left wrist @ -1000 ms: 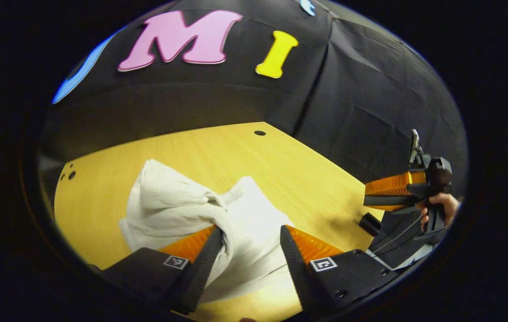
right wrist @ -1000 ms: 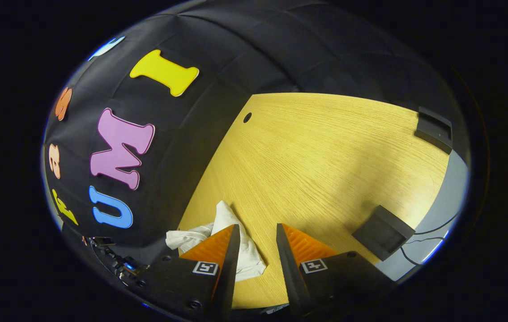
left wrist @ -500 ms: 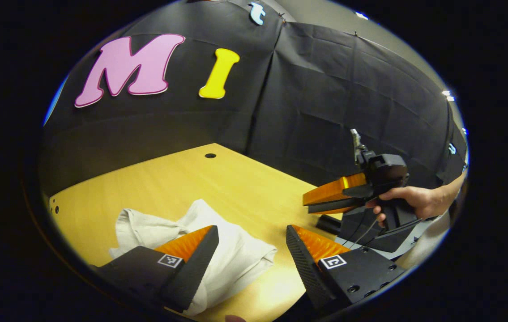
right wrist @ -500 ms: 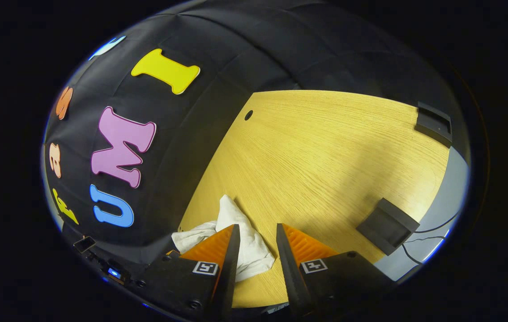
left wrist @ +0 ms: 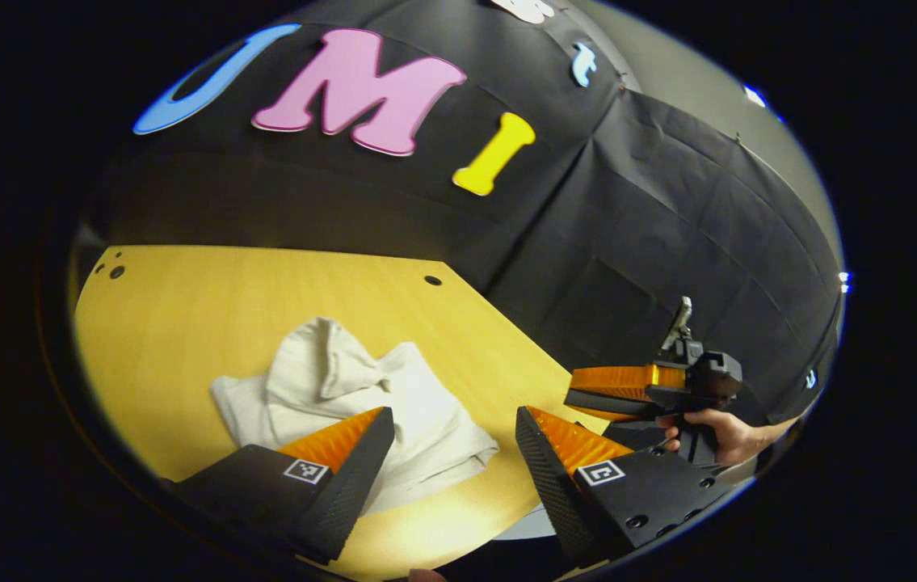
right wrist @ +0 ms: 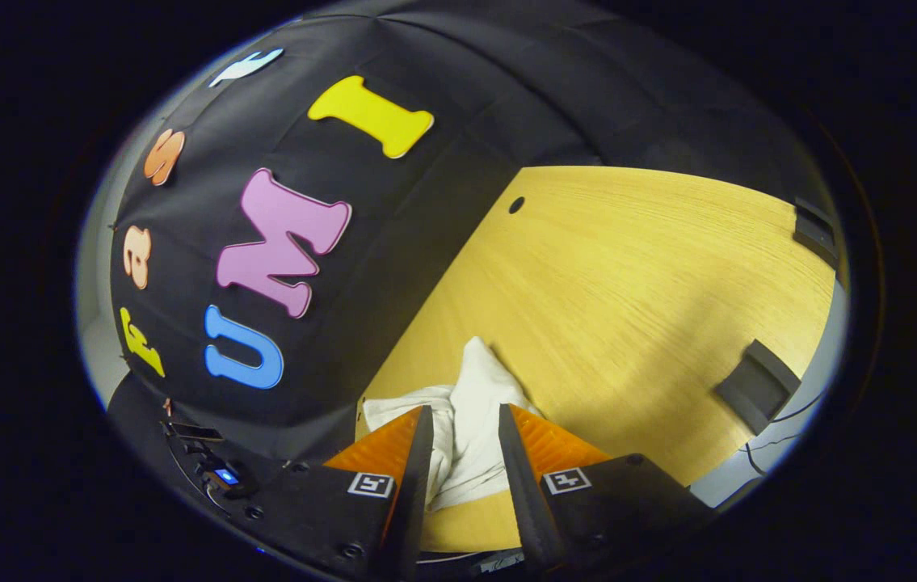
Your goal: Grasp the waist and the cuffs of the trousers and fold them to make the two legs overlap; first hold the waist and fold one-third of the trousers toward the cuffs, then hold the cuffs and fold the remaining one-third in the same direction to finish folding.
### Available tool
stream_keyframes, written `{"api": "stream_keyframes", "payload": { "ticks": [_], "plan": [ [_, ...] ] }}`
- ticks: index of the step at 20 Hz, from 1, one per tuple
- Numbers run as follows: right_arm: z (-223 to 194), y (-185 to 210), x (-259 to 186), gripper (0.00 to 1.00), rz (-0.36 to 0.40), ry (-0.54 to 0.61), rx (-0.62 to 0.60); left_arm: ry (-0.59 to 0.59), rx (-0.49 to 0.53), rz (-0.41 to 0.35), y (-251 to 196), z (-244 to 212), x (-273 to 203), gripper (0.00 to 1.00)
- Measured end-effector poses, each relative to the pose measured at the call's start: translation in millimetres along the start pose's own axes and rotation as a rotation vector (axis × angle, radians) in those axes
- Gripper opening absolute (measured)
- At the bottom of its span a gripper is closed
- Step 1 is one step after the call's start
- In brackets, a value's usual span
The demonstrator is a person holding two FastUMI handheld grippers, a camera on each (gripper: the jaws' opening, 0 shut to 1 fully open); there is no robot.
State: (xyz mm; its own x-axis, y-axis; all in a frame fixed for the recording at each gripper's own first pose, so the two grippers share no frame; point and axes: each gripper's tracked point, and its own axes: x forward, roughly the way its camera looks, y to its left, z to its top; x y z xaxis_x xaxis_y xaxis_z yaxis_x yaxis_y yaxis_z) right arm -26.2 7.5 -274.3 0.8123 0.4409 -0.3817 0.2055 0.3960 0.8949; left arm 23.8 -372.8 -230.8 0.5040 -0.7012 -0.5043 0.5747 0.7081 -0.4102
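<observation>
The off-white trousers (left wrist: 353, 396) lie bunched in a loose heap on the wooden table (left wrist: 208, 299). My left gripper (left wrist: 452, 420) hangs open above the table's near edge, and the heap lies just beyond its left finger with nothing between the fingers. Off to the right, a hand (left wrist: 712, 432) holds my right gripper (left wrist: 575, 392) in the air past the table's edge. In the right gripper view, the right gripper (right wrist: 464, 416) is open with a narrow gap. The trousers (right wrist: 474, 388) lie on the table below and ahead of it, not gripped.
Two black blocks (right wrist: 757, 384) (right wrist: 813, 230) sit along the far side of the table (right wrist: 628, 267). A small hole (right wrist: 516, 204) marks its corner by the black cloth wall. Cables (right wrist: 781, 424) run past the table's edge.
My left gripper has pulled back and swung, so the heap now lies farther off, to its left. The right gripper has turned toward the heap, which now shows between its fingers.
</observation>
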Motion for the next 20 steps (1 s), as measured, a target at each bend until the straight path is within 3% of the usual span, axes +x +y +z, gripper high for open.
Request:
{"api": "stream_keyframes", "payload": {
  "ticks": [7, 10, 12, 13, 16, 20],
  "plan": [
    [-20, 84, -24, 0.54, 0.098, -0.067, -0.108, -0.129, -0.095, 0.155, 63, 31, -88, 0.96],
    [-33, 109, -31, 0.63, 0.120, -0.070, -0.156, -0.169, -0.142, 0.197, 77, 27, -113, 0.96],
    [-42, 123, -36, 0.63, 0.131, -0.069, -0.198, -0.191, -0.185, 0.221, 85, 21, -134, 0.96],
    [-46, 130, -35, 0.64, 0.140, -0.065, -0.216, -0.200, -0.206, 0.230, 87, 18, -145, 0.96],
    [-61, 148, -36, 0.77, 0.167, -0.027, -0.268, -0.204, -0.247, 0.264, 94, 11, -155, 0.96],
    [-83, 153, -40, 0.77, 0.169, 0.051, -0.324, -0.217, -0.267, 0.316, 104, 7, -171, 0.96]
  ]
}}
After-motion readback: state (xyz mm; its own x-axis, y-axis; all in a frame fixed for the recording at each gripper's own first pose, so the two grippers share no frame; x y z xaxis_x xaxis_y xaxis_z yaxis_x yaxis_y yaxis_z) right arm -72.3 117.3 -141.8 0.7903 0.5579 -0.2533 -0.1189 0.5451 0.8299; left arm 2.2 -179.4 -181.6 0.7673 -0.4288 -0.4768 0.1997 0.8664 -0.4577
